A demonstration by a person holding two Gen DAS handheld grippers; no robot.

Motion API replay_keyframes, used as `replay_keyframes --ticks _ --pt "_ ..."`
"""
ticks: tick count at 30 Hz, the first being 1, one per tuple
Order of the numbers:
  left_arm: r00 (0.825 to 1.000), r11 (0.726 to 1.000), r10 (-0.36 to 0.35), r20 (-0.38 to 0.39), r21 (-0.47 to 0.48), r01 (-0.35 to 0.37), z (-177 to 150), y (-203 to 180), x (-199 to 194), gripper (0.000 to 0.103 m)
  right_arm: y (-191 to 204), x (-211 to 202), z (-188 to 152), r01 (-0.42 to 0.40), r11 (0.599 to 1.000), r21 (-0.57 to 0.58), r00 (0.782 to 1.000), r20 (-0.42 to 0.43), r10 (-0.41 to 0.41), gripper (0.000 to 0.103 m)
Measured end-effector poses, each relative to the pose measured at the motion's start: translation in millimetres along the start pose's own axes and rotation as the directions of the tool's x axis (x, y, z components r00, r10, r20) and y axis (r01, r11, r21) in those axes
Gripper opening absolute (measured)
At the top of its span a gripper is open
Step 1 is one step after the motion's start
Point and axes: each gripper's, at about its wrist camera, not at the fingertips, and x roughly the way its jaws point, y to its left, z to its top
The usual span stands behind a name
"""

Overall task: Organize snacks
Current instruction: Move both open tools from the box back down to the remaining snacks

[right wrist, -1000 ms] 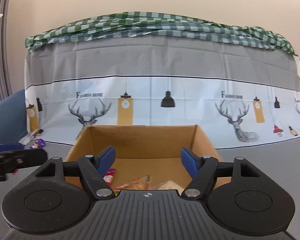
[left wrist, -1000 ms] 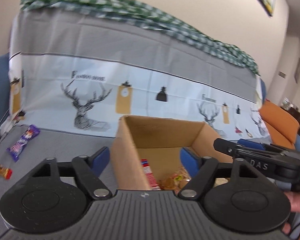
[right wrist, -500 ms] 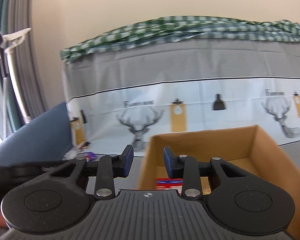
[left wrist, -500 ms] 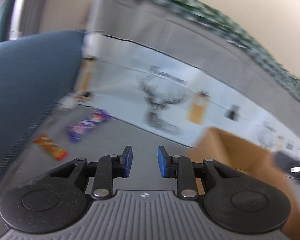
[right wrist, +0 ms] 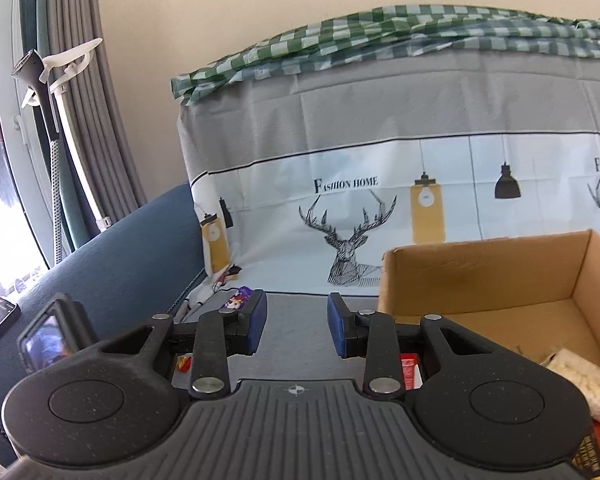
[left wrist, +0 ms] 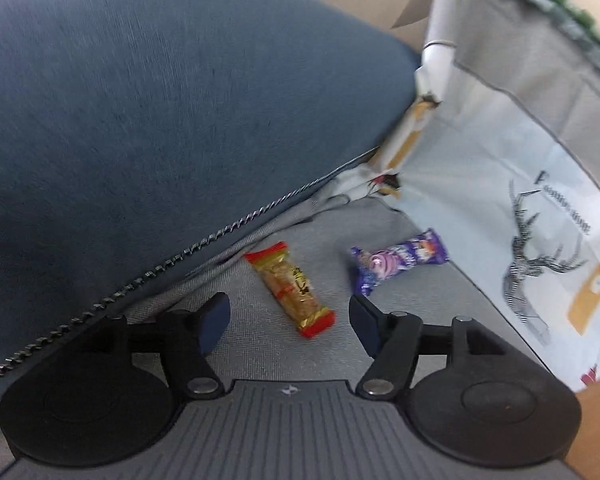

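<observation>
Our left gripper point(left wrist: 286, 316) hangs wide open and empty, the gold snack bar point(left wrist: 290, 289) lying just ahead between its fingers, the purple wrapper point(left wrist: 398, 261) beyond to the right. We judge we are lining up to pick the bar; next we must lower and straddle it across its width. Our right gripper point(right wrist: 296, 322) is half open, empty. Only its view shows the cardboard box point(right wrist: 500, 276) to its right, with snacks inside.

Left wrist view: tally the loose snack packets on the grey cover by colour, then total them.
Gold packet with red ends: 1
Purple packet: 1
Total: 2, both lying ahead of the open left gripper.
</observation>
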Motion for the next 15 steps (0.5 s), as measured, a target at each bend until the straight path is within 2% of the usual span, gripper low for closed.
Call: replay_keyframes --ticks 8,11,13,15 --pt "0.998 0.995 0.067 0.016 0.072 -0.068 -3 -20 11 0.069 5 10 -5 -0.012 0.999 -0.033 1.0 -0.029 0.011 0.036" --pt "0.994 0.989 0.108 0.029 0.095 -0.11 -5 -23 15 0.054 6 12 -5 -0.012 0.999 -0.045 0.999 -0.033 0.011 0.036" --pt "0.992 0.987 0.124 0.025 0.095 -0.126 -3 -21 15 0.032 7 13 -5 -0.012 0.998 -0.054 0.999 -0.034 0.01 0.037" --pt "0.991 0.987 0.128 0.022 0.091 -0.13 -2 -18 13 0.028 8 14 -5 -0.005 0.998 -0.067 0.999 -0.04 0.002 0.038"
